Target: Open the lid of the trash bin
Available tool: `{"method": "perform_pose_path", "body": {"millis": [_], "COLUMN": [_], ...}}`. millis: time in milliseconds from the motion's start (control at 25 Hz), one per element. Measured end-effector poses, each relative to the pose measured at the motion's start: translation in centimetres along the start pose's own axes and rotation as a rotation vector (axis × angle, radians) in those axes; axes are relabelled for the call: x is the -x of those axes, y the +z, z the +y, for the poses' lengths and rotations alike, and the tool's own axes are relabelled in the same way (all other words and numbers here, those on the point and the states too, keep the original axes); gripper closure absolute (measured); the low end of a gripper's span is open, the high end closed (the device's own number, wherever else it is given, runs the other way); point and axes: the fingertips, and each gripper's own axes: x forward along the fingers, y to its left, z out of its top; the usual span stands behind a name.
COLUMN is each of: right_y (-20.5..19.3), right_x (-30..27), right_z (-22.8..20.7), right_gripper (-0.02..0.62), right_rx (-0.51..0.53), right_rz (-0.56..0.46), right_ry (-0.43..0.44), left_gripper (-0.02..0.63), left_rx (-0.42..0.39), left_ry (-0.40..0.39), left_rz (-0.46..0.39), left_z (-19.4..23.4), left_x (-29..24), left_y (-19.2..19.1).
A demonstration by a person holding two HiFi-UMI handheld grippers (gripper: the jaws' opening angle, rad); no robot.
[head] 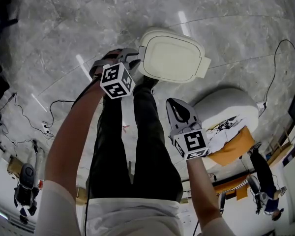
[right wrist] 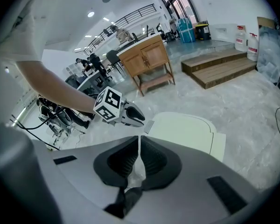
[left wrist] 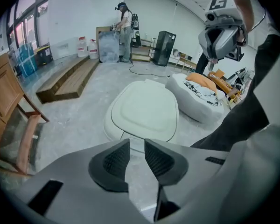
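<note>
Head view: bin lid [head: 171,56] down, left tongs [left wrist: 136,143] spread empty at its near edge, right tongs [right wrist: 139,140] pressed together; pinching that edge looks next.

Both arms reach down; left gripper [left wrist: 136,143] fingers slightly apart, right gripper [right wrist: 139,141] fingers seemingly together.

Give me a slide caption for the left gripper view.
Open, empty left gripper aimed down at the closed cream trash bin lid on a grey floor.

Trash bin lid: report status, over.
Left claw open, empty, near lid edge. Right claw shut, hanging back. Lid down, nothing blocking it.
</note>
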Motion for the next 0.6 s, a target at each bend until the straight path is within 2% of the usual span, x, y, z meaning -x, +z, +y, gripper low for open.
{"method": "perform_pose_path", "body": {"millis": [280, 600], "right_y": [-0.9, -1.3], "right_x": [-0.2, -0.1], "right_z": [-0.4, -0.5], "right_gripper": [0.56, 0.56], "right_rx": [-0.034, -0.055], "right_rz": [0.009, 0.003], "right_ry": [-0.017, -0.031], "left_gripper": [0.508, 0.488], "left_rx": [-0.147, -0.152], "left_ry": [-0.022, -0.061], "left_rz": [0.077, 0.111], "left_z": [-0.2, 0.0], "left_x": [-2.2, -2.9], "left_y": [-1.2, -1.6]}}
